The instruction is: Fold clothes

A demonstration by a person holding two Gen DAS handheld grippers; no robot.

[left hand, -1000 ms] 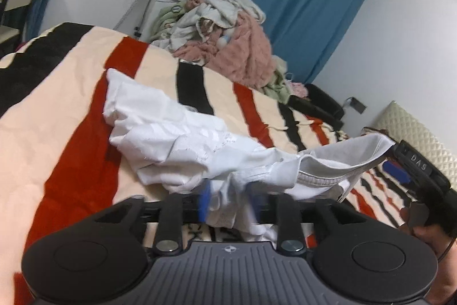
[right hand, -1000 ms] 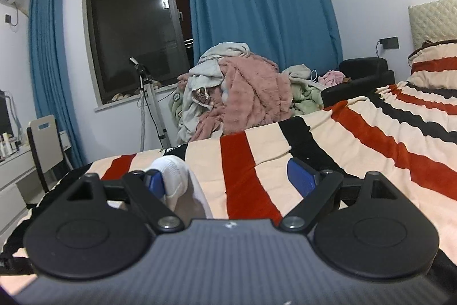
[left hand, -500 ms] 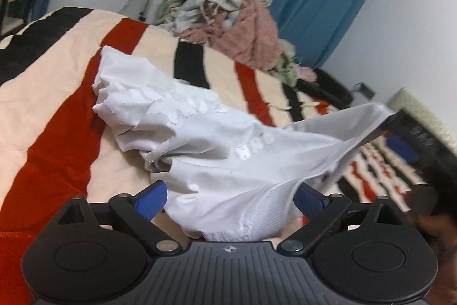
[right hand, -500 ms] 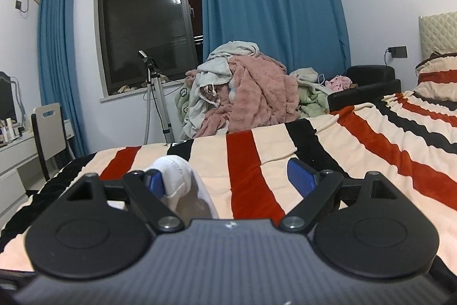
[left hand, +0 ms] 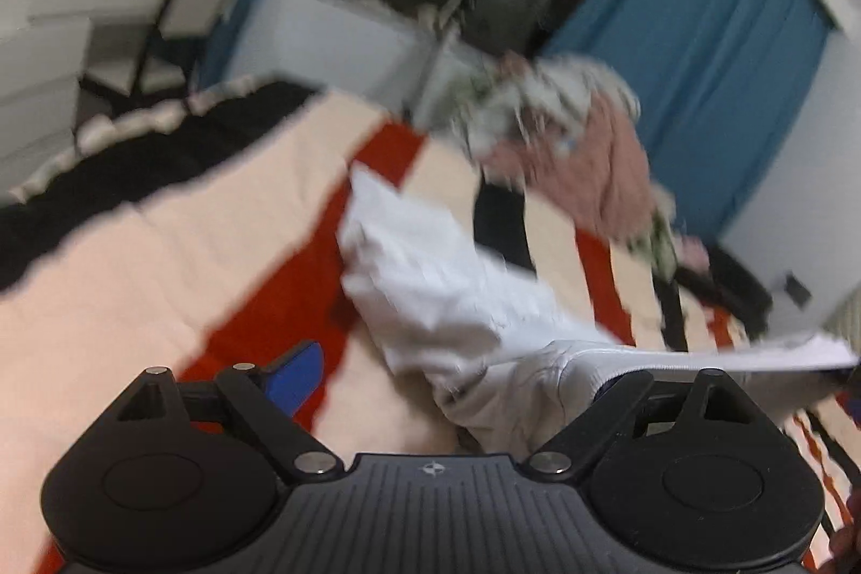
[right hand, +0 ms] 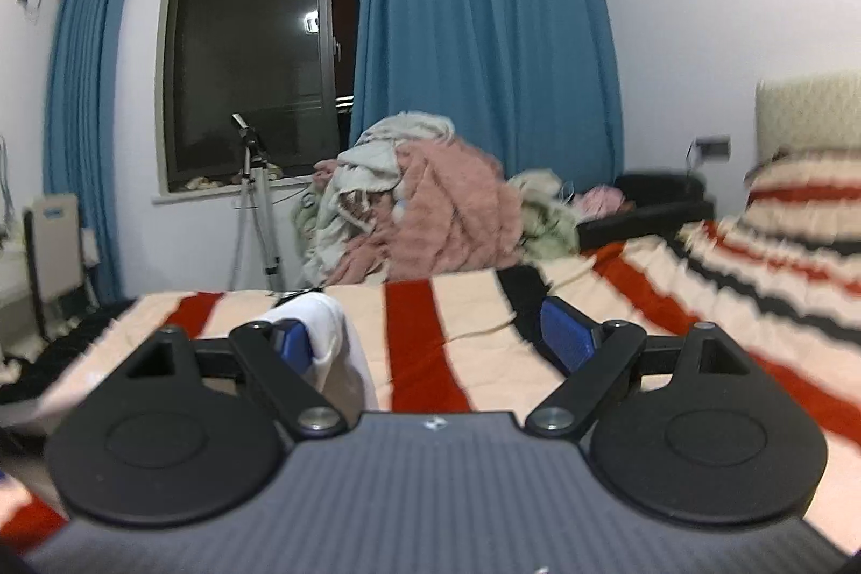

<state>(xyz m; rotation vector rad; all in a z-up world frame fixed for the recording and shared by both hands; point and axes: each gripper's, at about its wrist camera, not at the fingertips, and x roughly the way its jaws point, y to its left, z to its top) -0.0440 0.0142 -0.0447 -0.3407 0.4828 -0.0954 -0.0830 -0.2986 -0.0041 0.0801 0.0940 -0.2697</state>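
Note:
A crumpled white garment [left hand: 430, 283] lies on the striped bed cover [left hand: 134, 305]. One edge of it is stretched out to the right of the left wrist view. My left gripper [left hand: 452, 377] is open, and the garment's near fold drapes over its right finger and hides that pad. My right gripper [right hand: 428, 340] is also open, fingers wide apart. A bunch of the white garment [right hand: 328, 332] hangs over its left finger, with nothing between the pads. The left wrist view is blurred by motion.
A heap of pink, white and green clothes [right hand: 430, 208] sits at the far side of the bed cover [right hand: 414, 332], below the blue curtains. A tripod [right hand: 253, 219] stands by the window. A chair [left hand: 183, 14] and white drawers are left; a striped pillow [right hand: 807, 197] is right.
My left gripper was shut on the white garment, then opened and let it go, and its view has swung left. The right gripper stays open with the cloth on its left finger.

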